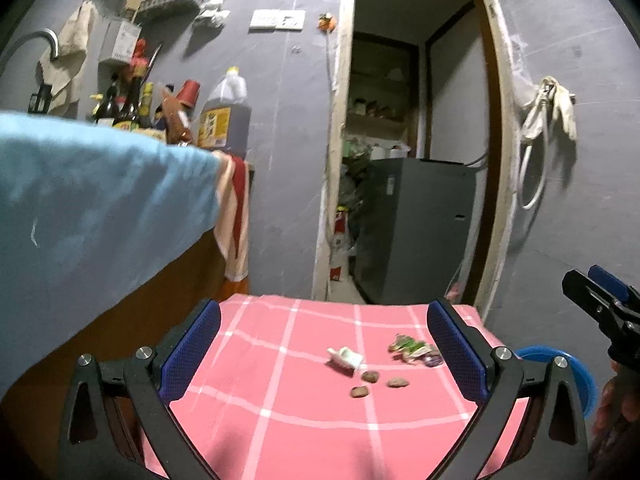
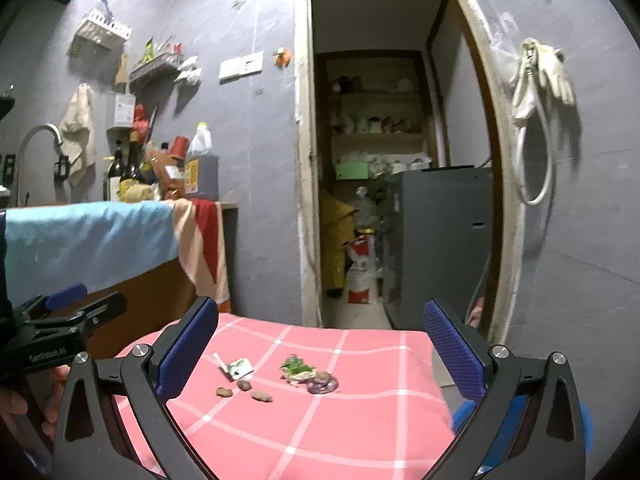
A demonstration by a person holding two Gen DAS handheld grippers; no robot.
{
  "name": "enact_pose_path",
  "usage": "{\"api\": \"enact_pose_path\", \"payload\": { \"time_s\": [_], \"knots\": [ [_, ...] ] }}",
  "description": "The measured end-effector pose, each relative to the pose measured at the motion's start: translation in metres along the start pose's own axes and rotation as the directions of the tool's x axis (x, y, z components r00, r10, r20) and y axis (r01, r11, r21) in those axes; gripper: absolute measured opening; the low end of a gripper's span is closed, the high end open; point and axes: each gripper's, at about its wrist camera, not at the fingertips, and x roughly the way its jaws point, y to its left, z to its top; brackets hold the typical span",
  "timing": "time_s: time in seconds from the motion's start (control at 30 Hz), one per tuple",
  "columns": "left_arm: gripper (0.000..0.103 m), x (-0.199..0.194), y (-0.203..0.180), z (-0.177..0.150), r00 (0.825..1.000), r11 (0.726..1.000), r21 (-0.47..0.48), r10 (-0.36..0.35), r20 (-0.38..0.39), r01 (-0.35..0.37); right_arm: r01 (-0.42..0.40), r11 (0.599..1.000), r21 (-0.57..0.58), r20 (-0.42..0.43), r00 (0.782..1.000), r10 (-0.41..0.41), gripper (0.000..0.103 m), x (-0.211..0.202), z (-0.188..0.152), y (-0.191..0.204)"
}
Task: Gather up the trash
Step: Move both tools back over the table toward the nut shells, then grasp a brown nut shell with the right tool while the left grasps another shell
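Note:
Trash lies on a pink checked tablecloth [image 1: 280, 420]: a crumpled white-and-green wrapper [image 1: 346, 358], a green wrapper [image 1: 408, 346] beside a purple one [image 1: 433, 360], and three small brown bits [image 1: 370, 376]. My left gripper [image 1: 324, 306] is open above the cloth, with the trash ahead between its fingers and nearer the right one. My right gripper [image 2: 320, 304] is open too and holds nothing. In its view, above the tablecloth [image 2: 360, 440], the white-and-green wrapper [image 2: 238, 368], green wrapper [image 2: 298, 366], purple wrapper [image 2: 322, 386] and brown bits [image 2: 243, 385] lie ahead. Each gripper shows at the edge of the other's view.
A blue round container [image 1: 560, 360] sits low past the table's right edge, also seen as the blue container [image 2: 584, 420]. A counter draped in a blue cloth [image 1: 100, 200] with bottles [image 1: 224, 116] stands left. Beyond the table are a doorway and a grey cabinet [image 1: 420, 232].

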Motion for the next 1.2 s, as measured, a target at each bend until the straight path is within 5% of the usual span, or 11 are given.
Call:
{"api": "enact_pose_path", "payload": {
  "time_s": [0.27,0.53,0.93,1.2],
  "knots": [
    [0.101,0.024,0.014,-0.015,0.999,1.000,-0.019,0.012,-0.044,-0.013,-0.038,0.999,-0.022,-0.061,0.997,0.037,0.103,0.035,-0.019,0.007],
    [0.101,0.055,0.020,-0.030,0.977,0.999,-0.042,-0.035,-0.208,0.026,-0.096,0.995,0.003,-0.230,0.969,0.094,0.103,0.074,-0.038,0.002],
    [0.097,0.093,0.020,-0.042,0.906,0.993,-0.080,-0.114,-0.409,0.089,-0.127,0.991,0.043,-0.455,0.881,0.133,0.070,0.117,-0.064,-0.004],
    [0.065,0.117,0.008,-0.050,0.837,0.984,-0.078,-0.175,-0.519,0.158,-0.145,0.985,0.090,-0.525,0.834,0.171,0.045,0.134,-0.074,-0.008]
  ]
}}
